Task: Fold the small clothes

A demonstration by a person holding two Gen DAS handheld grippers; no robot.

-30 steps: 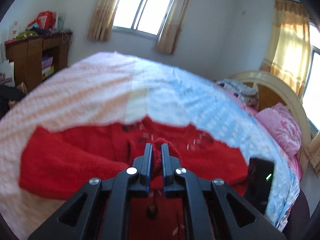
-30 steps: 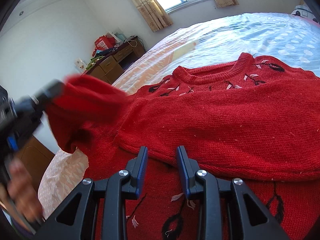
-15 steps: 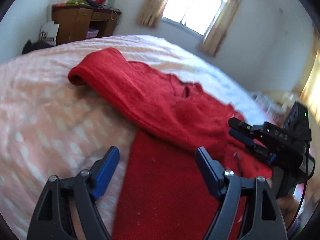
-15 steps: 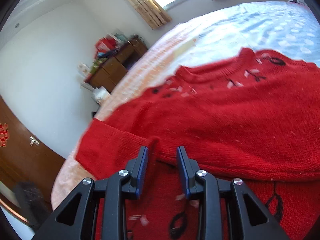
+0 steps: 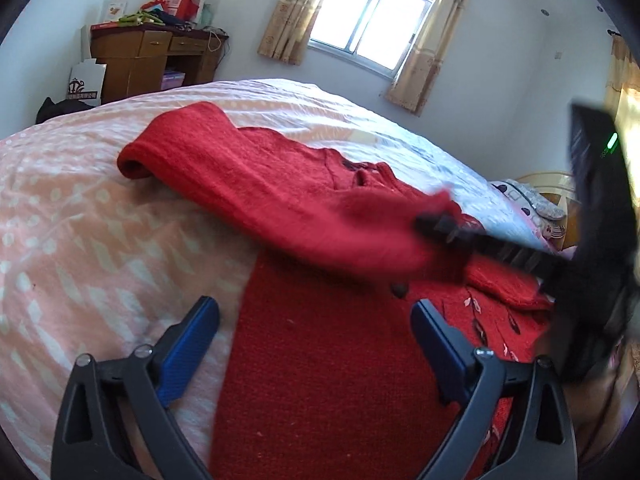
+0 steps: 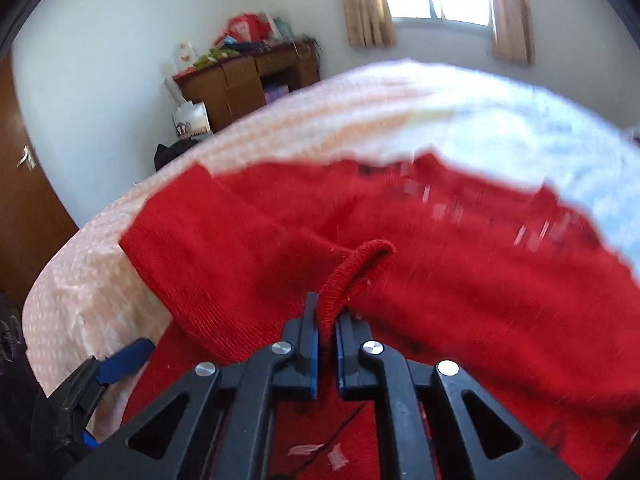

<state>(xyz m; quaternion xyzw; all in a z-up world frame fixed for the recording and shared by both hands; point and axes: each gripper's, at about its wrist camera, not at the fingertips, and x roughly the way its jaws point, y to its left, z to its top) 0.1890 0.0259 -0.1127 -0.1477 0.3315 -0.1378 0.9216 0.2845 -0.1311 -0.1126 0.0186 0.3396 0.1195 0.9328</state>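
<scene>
A red knitted sweater [image 5: 320,360] lies on the bed, its left sleeve [image 5: 224,172] folded across the chest. My left gripper [image 5: 314,328] is open and empty, just above the sweater's left edge. My right gripper [image 6: 327,324] is shut on the sleeve cuff [image 6: 356,268] of the sweater and holds it above the body. The right gripper also shows blurred in the left wrist view [image 5: 452,228], gripping red fabric. One blue finger [image 6: 124,360] of the left gripper shows at the lower left of the right wrist view.
The bed has a pink and pale blue patterned sheet [image 5: 80,220]. A wooden desk [image 5: 148,64] with clutter stands by the far wall. A window with curtains [image 5: 368,36] is behind the bed. Pillows [image 5: 536,204] lie by the headboard at the right.
My left gripper let go of the left sleeve and opened wide. My right gripper shut on the other sleeve's cuff and lifted it over the sweater.
</scene>
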